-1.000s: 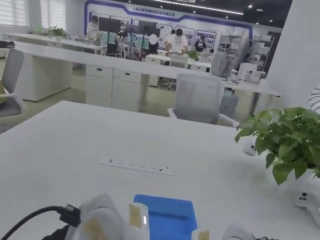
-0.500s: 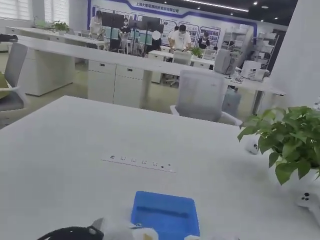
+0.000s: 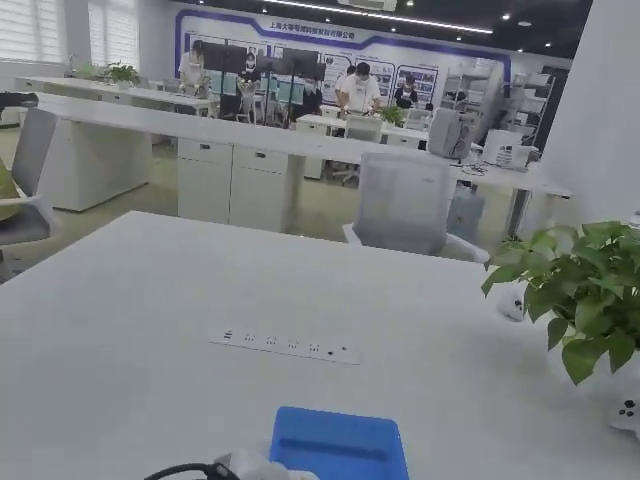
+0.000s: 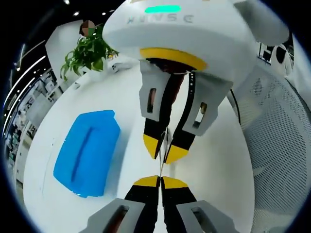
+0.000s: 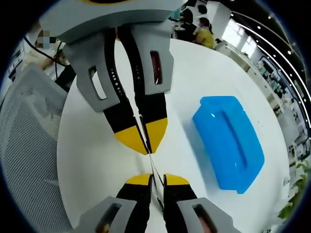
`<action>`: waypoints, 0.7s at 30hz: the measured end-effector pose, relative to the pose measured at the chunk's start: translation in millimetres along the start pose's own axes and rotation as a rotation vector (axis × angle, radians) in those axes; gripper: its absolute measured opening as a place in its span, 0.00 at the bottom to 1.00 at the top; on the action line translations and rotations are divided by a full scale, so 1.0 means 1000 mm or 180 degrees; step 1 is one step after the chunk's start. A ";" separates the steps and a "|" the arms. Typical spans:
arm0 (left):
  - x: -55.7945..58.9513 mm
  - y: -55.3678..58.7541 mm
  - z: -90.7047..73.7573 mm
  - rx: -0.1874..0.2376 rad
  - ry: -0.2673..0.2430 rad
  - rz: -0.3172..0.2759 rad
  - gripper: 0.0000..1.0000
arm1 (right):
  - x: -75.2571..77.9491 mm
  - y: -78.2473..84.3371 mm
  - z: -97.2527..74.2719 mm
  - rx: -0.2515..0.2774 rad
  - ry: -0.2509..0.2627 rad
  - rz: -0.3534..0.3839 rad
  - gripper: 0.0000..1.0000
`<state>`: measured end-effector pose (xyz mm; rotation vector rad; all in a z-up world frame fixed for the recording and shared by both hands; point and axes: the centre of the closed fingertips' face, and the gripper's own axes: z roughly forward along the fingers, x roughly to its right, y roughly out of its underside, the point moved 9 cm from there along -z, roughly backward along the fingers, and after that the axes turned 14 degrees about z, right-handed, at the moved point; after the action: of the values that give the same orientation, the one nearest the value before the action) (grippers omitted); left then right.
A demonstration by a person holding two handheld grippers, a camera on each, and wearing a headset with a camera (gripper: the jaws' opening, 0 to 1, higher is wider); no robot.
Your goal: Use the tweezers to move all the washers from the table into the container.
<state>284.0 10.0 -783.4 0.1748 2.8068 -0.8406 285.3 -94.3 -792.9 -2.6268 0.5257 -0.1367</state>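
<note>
We held the tweezers (image 5: 152, 162) between our two grippers, low in the middle of both gripper views. The left gripper (image 4: 159, 182) had its yellow-tipped jaws pressed tight together on one end of that thin metal tool. The right gripper (image 5: 158, 180) had its jaws almost closed too. Only a thin gap was left, and the tweezers ran through it. So both grippers had hold of the same tool, tip to tip.

The blue container (image 3: 340, 445) sat on the white table (image 3: 130, 330), at the bottom middle of the head view. In the left gripper view it lay to the left of the jaws. In the right gripper view it lay to the right of them, close by.

We could not see any washers, on the table or in the container. The container looked smooth and blue with one long groove, so we could not tell if anything was inside.

We think the job was only at its start. We were getting the tweezers into a good grip. As far as we could tell, all the picking up and dropping in was left to do.
</note>
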 end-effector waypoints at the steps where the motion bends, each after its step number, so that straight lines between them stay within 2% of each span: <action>1: 0.002 0.003 0.002 -0.0066 0.0051 0.0035 0.00 | -0.001 0.000 0.002 0.0001 -0.0002 0.0004 0.05; 4: 0.007 0.012 0.006 -0.0225 0.0146 0.0037 0.00 | -0.004 0.004 0.005 -0.0034 -0.0023 0.0045 0.07; 6: 0.010 0.017 0.010 -0.0306 0.0142 0.0022 0.00 | -0.009 0.008 0.005 -0.0045 -0.0129 0.0165 0.11; 7: 0.012 0.019 0.011 -0.0295 0.0139 0.0022 0.00 | -0.009 0.009 0.004 -0.0020 -0.0122 0.0222 0.13; 8: 0.012 0.017 0.007 -0.0223 0.0020 -0.0008 0.00 | -0.009 0.010 0.002 -0.0010 -0.0094 0.0252 0.14; 12: 0.013 0.018 0.009 -0.0250 -0.0027 -0.0155 0.00 | -0.010 0.009 -0.016 0.0320 -0.0045 0.0574 0.17; 15: 0.013 0.017 0.010 -0.0229 -0.0110 -0.0236 0.03 | -0.011 0.010 -0.040 0.0705 -0.0012 0.0981 0.21; 17: 0.015 0.015 0.007 -0.0175 -0.0119 -0.0479 0.16 | -0.012 0.013 -0.056 0.0942 0.0093 0.1180 0.25; 18: 0.015 0.016 0.006 -0.0137 -0.0118 -0.0675 0.20 | -0.013 0.015 -0.063 0.1040 0.0119 0.1275 0.26; 19: 0.014 0.016 0.003 -0.0080 -0.0172 -0.0796 0.23 | -0.013 0.018 -0.068 0.1117 0.0138 0.1355 0.29; 21: 0.014 0.015 -0.006 0.0117 -0.0294 -0.1118 0.23 | -0.013 0.026 -0.082 0.1262 0.0244 0.1522 0.33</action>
<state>271.7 26.9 -789.5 -0.3531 2.7756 -0.9441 249.2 -144.9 -731.8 -2.0581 1.0205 -0.1686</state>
